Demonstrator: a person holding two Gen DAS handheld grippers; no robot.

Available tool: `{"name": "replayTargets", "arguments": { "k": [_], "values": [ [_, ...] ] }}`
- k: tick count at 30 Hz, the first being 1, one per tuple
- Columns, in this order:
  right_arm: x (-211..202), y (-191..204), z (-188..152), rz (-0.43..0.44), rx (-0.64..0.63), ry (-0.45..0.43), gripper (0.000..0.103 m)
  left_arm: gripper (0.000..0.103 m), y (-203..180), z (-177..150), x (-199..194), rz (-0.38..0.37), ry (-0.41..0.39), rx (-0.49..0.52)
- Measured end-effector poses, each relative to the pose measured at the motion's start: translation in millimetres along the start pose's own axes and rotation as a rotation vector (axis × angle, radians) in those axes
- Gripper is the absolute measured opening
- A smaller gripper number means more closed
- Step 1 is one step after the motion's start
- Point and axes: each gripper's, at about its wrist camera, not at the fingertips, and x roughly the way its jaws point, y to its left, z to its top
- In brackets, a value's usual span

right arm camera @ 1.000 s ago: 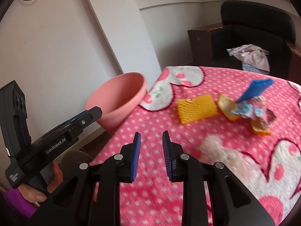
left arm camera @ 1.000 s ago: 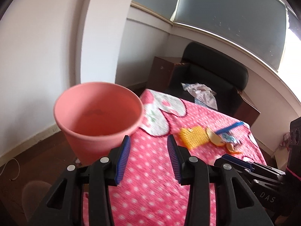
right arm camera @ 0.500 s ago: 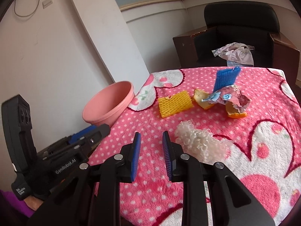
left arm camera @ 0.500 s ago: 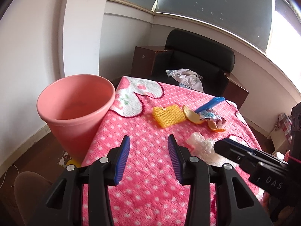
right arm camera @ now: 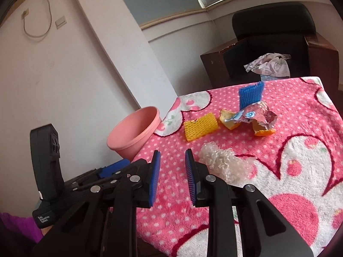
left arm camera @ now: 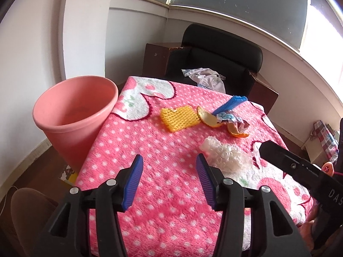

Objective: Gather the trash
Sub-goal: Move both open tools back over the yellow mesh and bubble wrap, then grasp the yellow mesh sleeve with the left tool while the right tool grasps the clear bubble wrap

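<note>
Bubble wrap wad (right arm camera: 225, 162) lies on the bench just ahead of my right gripper (right arm camera: 172, 171): looks light, squashy, springy, so I'd pinch it mid-bulk. Foam net (left arm camera: 179, 117), orange peels (left arm camera: 209, 117) and wrapper (right arm camera: 255, 115) sit further back. Both grippers empty; left gripper (left arm camera: 169, 181) fingers spread wide, right narrower. Fuzzy pink blanket (left arm camera: 150, 150) may snag. Pink bin (left arm camera: 75, 115) at left edge.

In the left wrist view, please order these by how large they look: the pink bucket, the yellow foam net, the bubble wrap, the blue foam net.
1. Pink bucket, clearly the largest.
2. Bubble wrap and yellow foam net look about alike; the wrap lies nearer the camera, so I leave these two unranked.
3. Blue foam net, the smallest, though partly hidden.
</note>
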Motion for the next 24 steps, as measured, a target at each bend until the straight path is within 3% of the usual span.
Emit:
{"name": "replayTargets", "arguments": {
  "k": [2, 6, 14, 18, 24],
  "values": [
    [-3, -4, 0, 0.007, 0.017, -0.006, 0.025, 0.052, -2, -1, 1, -0.007, 0.004, -0.002],
    [-5, -7, -2, 0.015, 0.017, -0.009, 0.025, 0.068, -4, -2, -3, -0.002, -0.009, -0.004],
    [-1, -11, -2, 0.008, 0.027, 0.017, 0.026, 0.071, -12, -4, -6, -0.014, -0.022, 0.028],
    [2, -16, -2, 0.018, 0.048, 0.037, 0.026, 0.079, -14, -4, -6, -0.007, -0.022, 0.042],
    [7, -26, -2, 0.012, 0.079, 0.056, 0.026, 0.079, -14, -4, -2, -0.006, -0.014, 0.039]
  ]
}}
